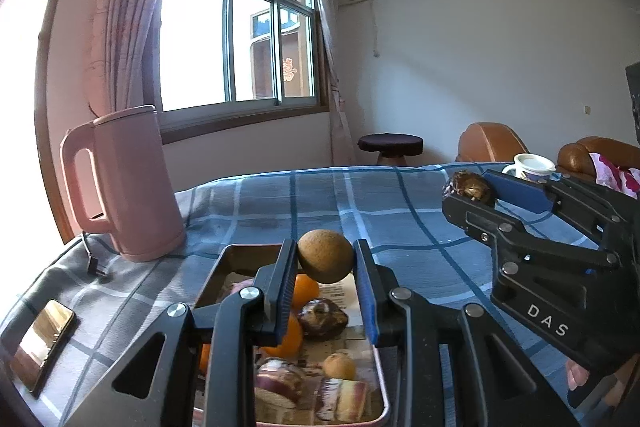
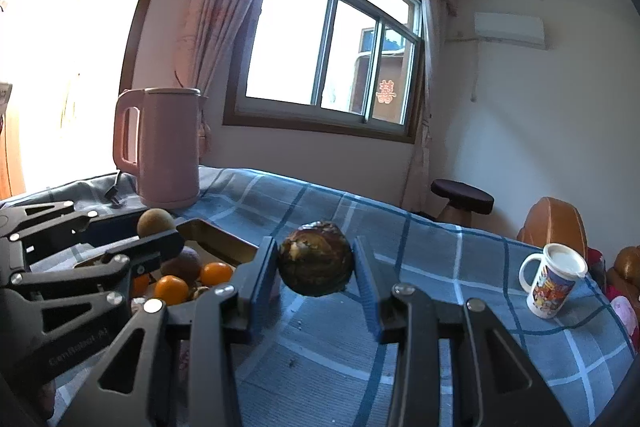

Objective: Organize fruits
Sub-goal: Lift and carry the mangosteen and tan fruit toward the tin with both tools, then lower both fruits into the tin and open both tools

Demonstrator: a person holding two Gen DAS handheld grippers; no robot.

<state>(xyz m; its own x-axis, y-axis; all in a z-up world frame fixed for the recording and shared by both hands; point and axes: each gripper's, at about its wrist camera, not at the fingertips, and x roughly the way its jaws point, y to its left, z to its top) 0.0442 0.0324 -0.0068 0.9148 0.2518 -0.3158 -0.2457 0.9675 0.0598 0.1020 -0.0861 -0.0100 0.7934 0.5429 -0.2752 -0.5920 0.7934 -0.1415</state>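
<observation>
Left tongs point(image 1: 325, 261) clamped on round brown fruit point(image 1: 325, 255); right tongs point(image 2: 315, 261) on dark mottled fruit point(image 2: 315, 258). Both above checked table point(image 2: 420, 267). Likely light, firm, roll-prone; best gripped across the middle.

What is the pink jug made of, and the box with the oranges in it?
The pink jug looks like matte plastic: smooth, evenly coloured, with no glare. The box seems to be thin metal, since its inner wall shines like a mirror, though coated tin is only a guess.

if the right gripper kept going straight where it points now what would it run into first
Probably nothing soon: the right gripper, shut on a dark mottled fruit, points over bare checked tablecloth toward the far wall; depth is unclear.
</observation>
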